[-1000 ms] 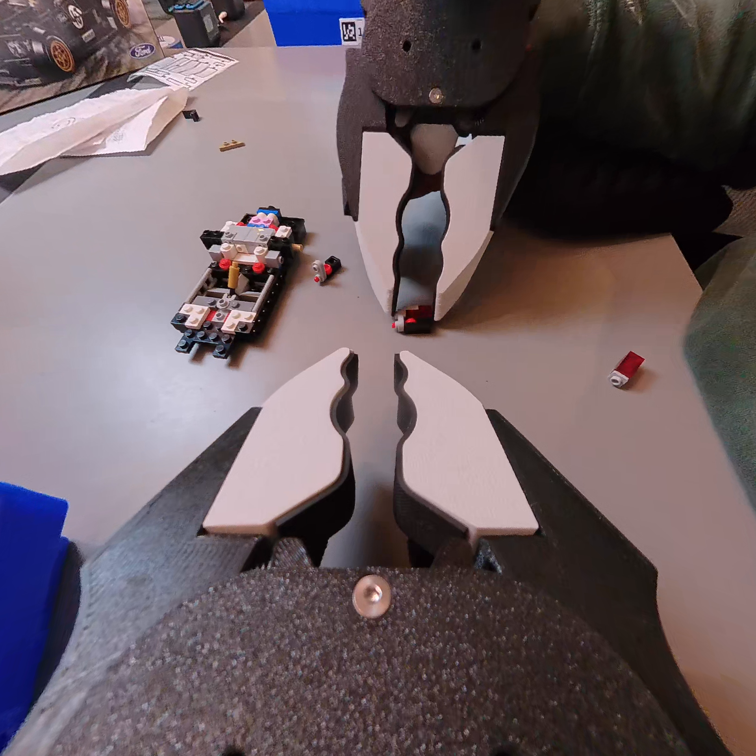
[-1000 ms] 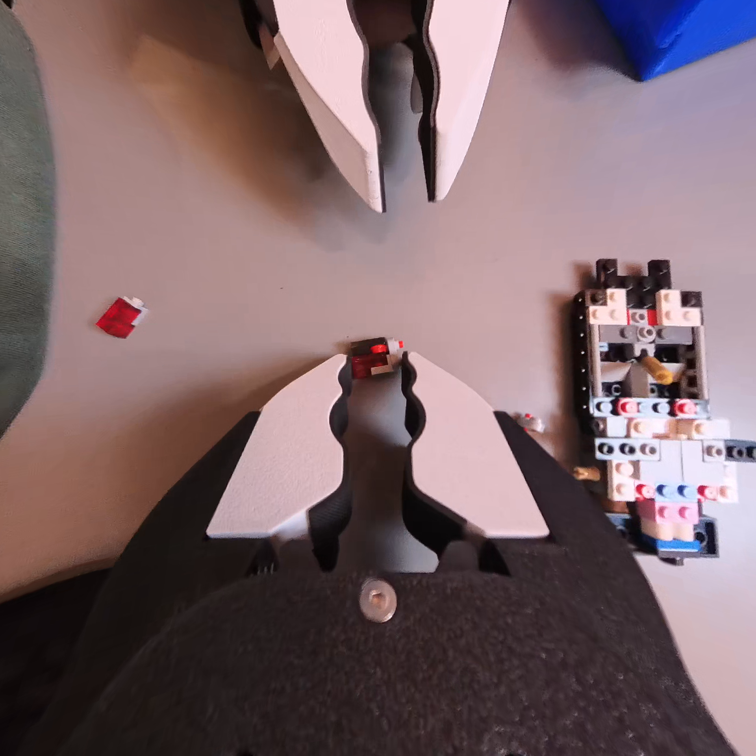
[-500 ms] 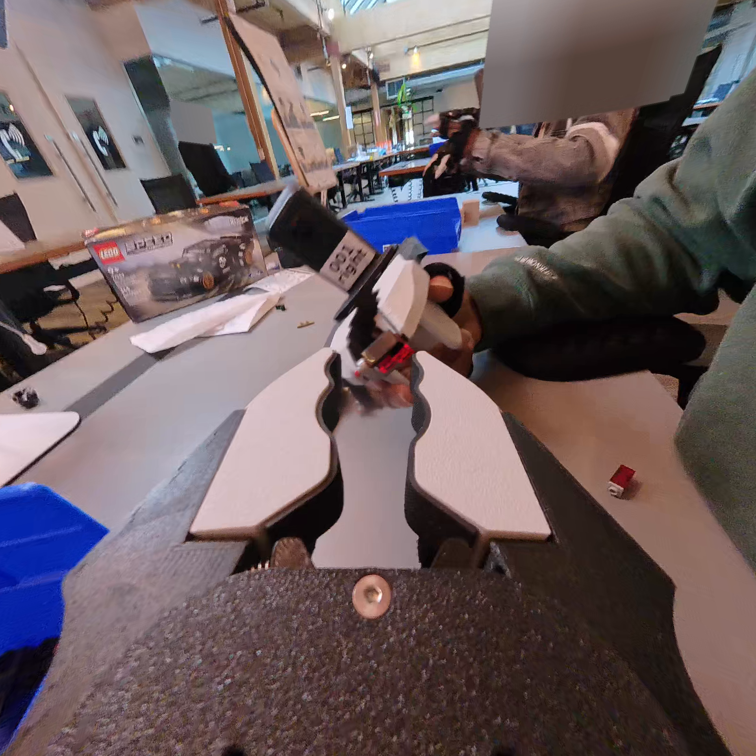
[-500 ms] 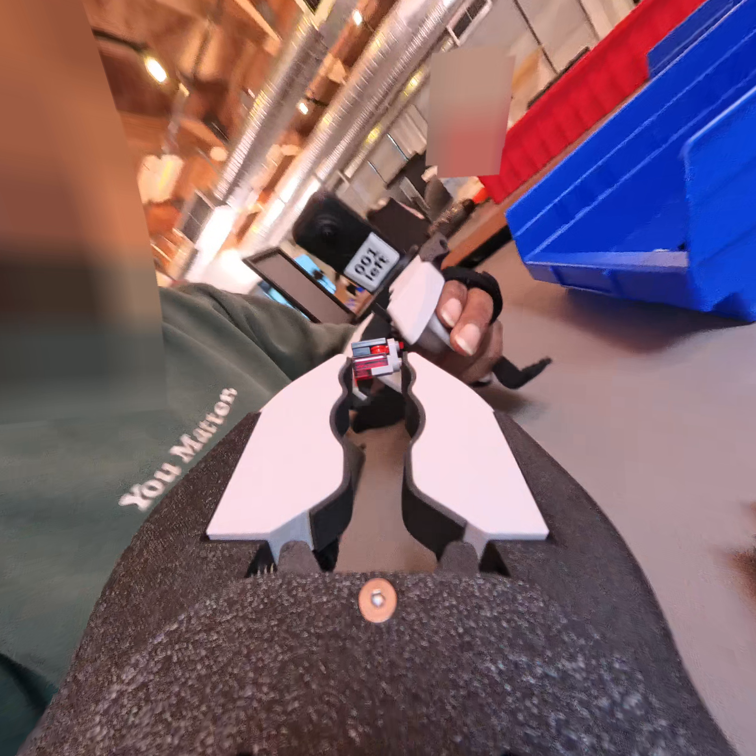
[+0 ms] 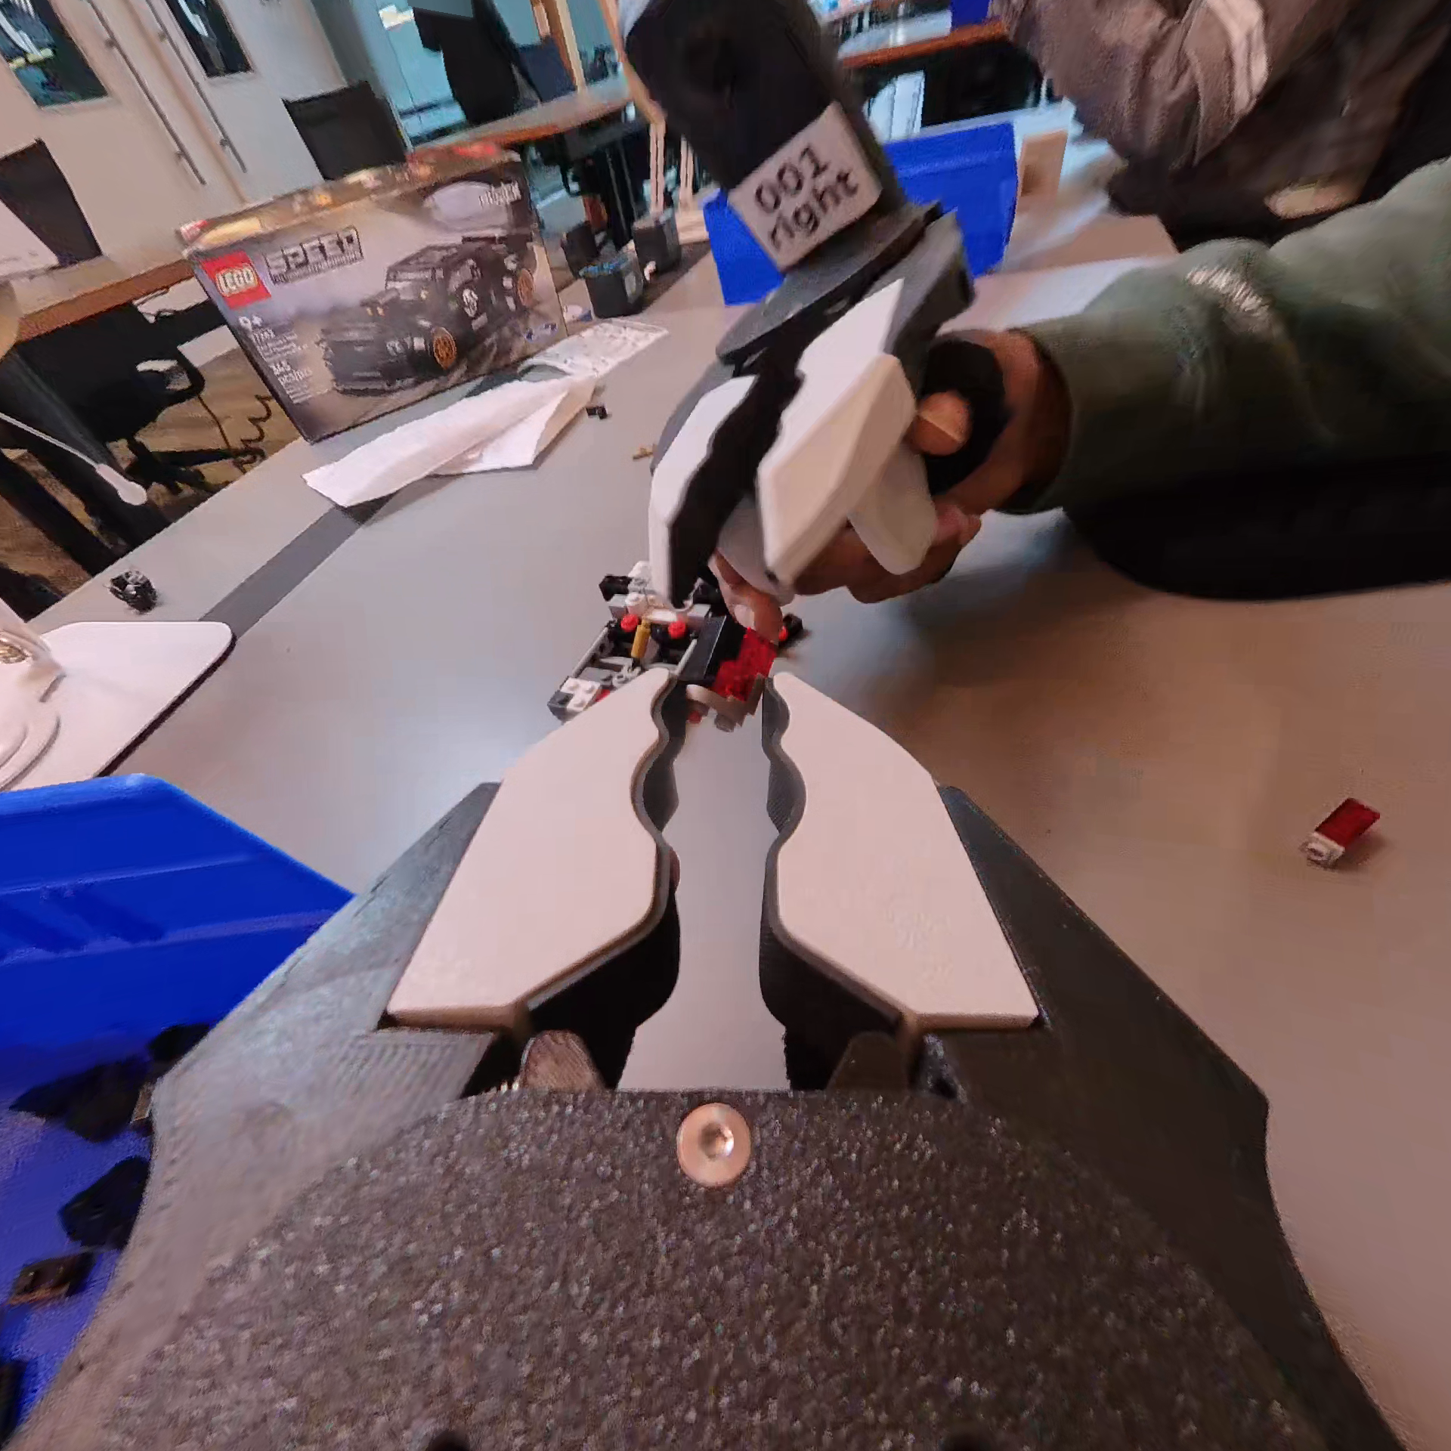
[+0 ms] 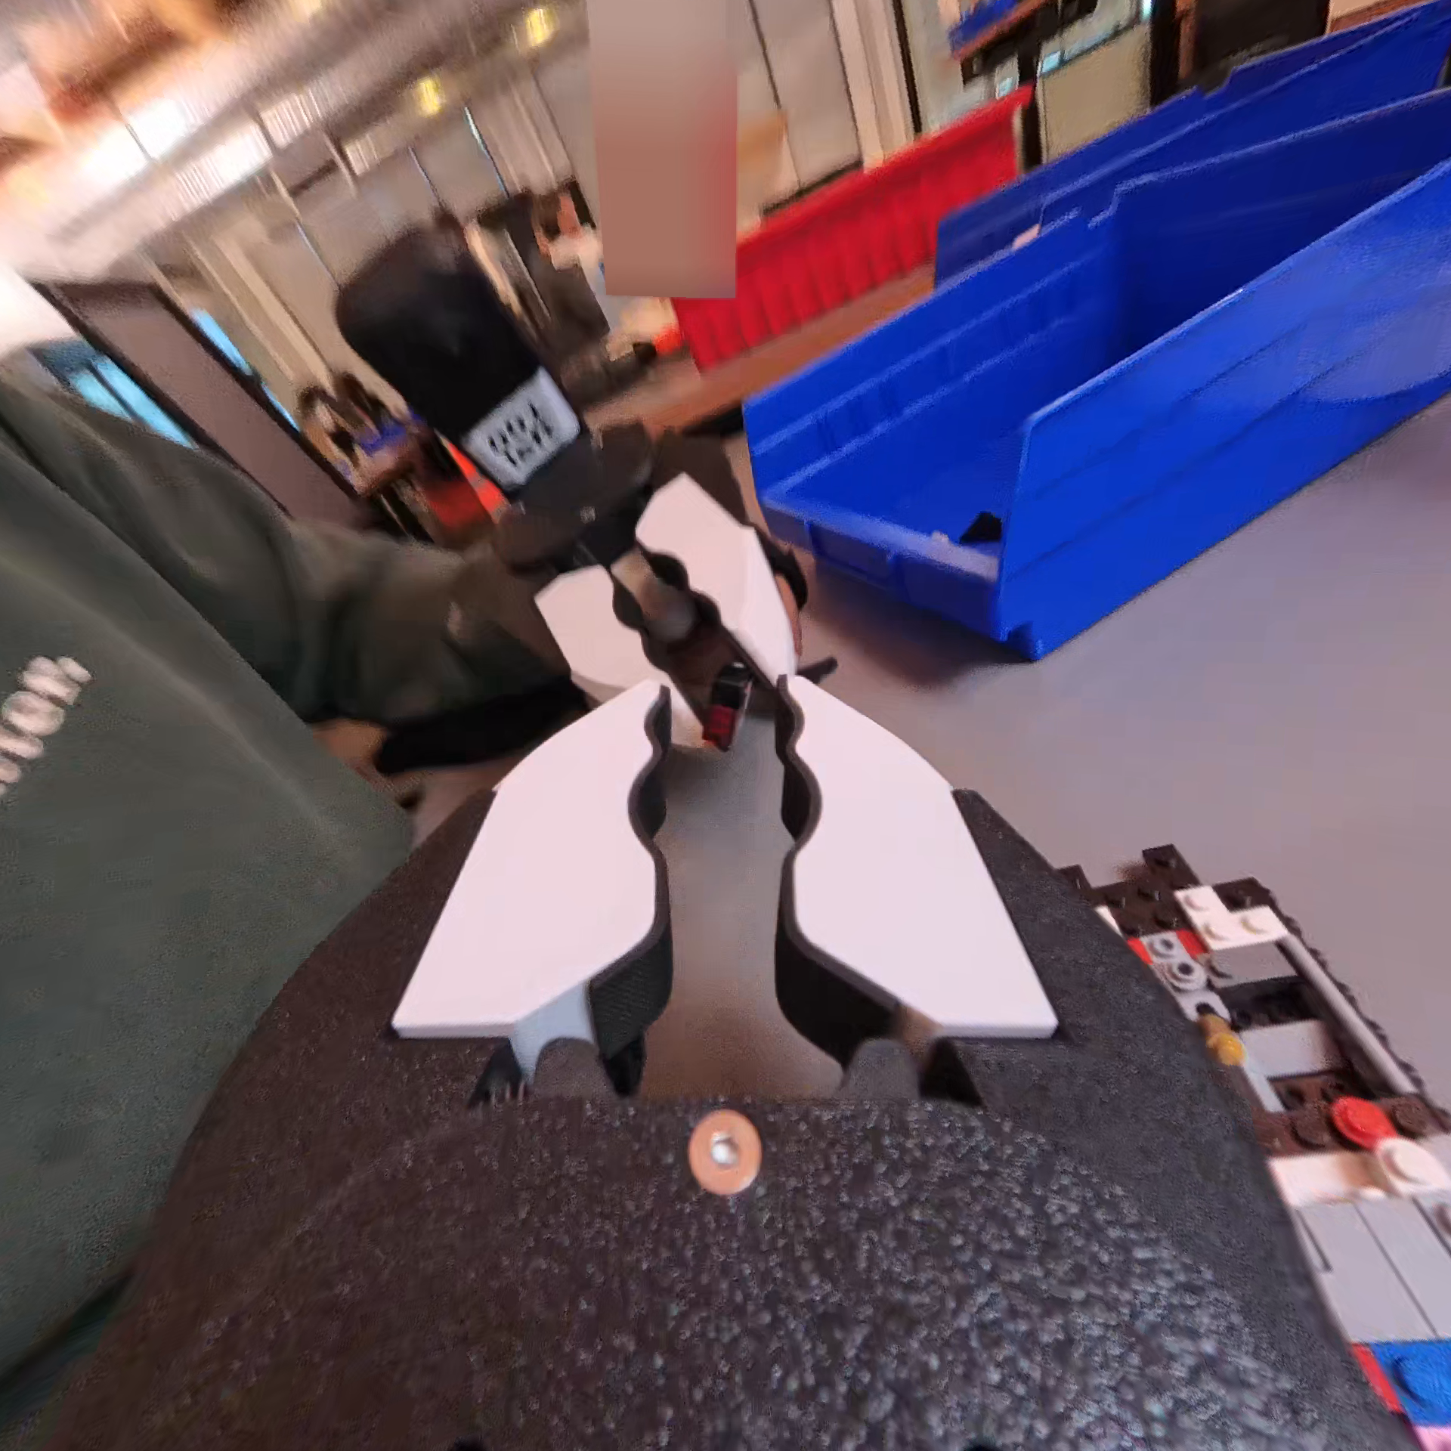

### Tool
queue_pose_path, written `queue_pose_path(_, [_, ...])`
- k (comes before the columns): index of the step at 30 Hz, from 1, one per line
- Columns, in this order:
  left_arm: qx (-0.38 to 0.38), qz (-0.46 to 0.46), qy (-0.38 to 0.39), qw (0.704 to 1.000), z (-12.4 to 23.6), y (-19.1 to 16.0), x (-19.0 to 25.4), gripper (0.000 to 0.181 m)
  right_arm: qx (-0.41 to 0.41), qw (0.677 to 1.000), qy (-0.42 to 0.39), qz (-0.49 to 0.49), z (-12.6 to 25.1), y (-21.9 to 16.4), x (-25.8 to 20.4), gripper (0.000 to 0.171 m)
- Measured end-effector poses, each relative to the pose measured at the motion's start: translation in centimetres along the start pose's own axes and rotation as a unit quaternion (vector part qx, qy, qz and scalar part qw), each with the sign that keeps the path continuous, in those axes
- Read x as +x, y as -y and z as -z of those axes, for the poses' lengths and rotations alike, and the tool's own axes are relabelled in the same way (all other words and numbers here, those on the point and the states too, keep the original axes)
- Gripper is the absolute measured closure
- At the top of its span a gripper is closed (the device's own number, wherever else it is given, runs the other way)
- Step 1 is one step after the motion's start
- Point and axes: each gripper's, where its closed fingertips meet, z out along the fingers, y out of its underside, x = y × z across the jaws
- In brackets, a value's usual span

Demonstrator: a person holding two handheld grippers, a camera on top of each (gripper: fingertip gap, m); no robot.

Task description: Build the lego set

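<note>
Both wrist views face each other closely, sharing the red brick piece (image 5: 734, 677).

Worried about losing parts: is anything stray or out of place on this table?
A small red-and-white brick lies alone on the grey table, well to the right of the part-built brick chassis. Nothing looks spilled or broken.

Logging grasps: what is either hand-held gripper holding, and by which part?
The left hand-held gripper pinches a small red-and-grey brick assembly at its near end; the right one is open.
</note>
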Motion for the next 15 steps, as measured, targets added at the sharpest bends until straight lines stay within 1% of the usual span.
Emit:
queue_pose_path(1, [-0.013, -0.011, 0.003, 1.0, -0.2, -0.3, 0.1, 0.163, -0.022, 1.0, -0.01, 0.019, -0.4, -0.7, -0.1, 0.146])
queue_pose_path(2, [-0.027, -0.031, 0.005, 0.999, -0.3, -0.6, 0.3, 0.163, -0.036, 0.999, -0.02, 0.028, -0.8, -1.3, 0.0, 0.15])
queue_pose_path(3, [-0.034, -0.048, 0.007, 0.998, -0.5, -0.9, 0.5, 0.163, -0.054, 0.998, -0.03, 0.031, -1.1, -1.9, 0.2, 0.161])
queue_pose_path(5, [-0.042, -0.059, 0.008, 0.997, -0.5, -1.2, 0.6, 0.163, -0.06, 0.997, -0.035, 0.037, -1.2, -2.2, 0.3, 0.162])
queue_pose_path(6, [-0.033, -0.053, 0.005, 0.998, -0.5, -1.0, 0.7, 0.164, -0.047, 0.998, -0.024, 0.032, -1.1, -1.9, 0.0, 0.163])
queue_pose_path(7, [-0.013, -0.03, -0.002, 0.999, -0.3, -0.5, 0.8, 0.165, -0.024, 0.999, -0.008, 0.021, -1.0, -1.3, -0.4, 0.163])
queue_pose_path(8, [0.016, 0.011, -0.017, 1.0, -0.1, 0.4, 1.0, 0.165, 0.006, 1.0, 0.011, 0.011, -0.9, -0.4, -0.9, 0.163])
queue_pose_path(9, [0.054, 0.064, -0.048, 0.995, 0.2, 1.5, 1.3, 0.16, 0.039, 0.999, 0.026, 0.002, -0.6, 0.5, -1.3, 0.163])
queue_pose_path(10, [0.091, 0.121, -0.079, 0.985, 0.7, 2.6, 1.5, 0.156, 0.071, 0.997, 0.038, -0.003, -0.3, 1.3, -1.6, 0.163])
queue_pose_path(11, [0.119, 0.166, -0.106, 0.973, 1.1, 3.5, 1.5, 0.157, 0.097, 0.994, 0.048, -0.004, -0.1, 2.0, -1.9, 0.163])
queue_pose_path(13, [0.15, 0.212, -0.128, 0.957, 1.4, 4.5, 1.4, 0.162, 0.124, 0.99, 0.069, -0.007, 0.0, 2.6, -2.6, 0.163])
queue_pose_path(15, [0.164, 0.23, -0.135, 0.95, 1.4, 4.9, 1.4, 0.166, 0.134, 0.988, 0.081, -0.007, -0.2, 2.9, -3.2, 0.163])
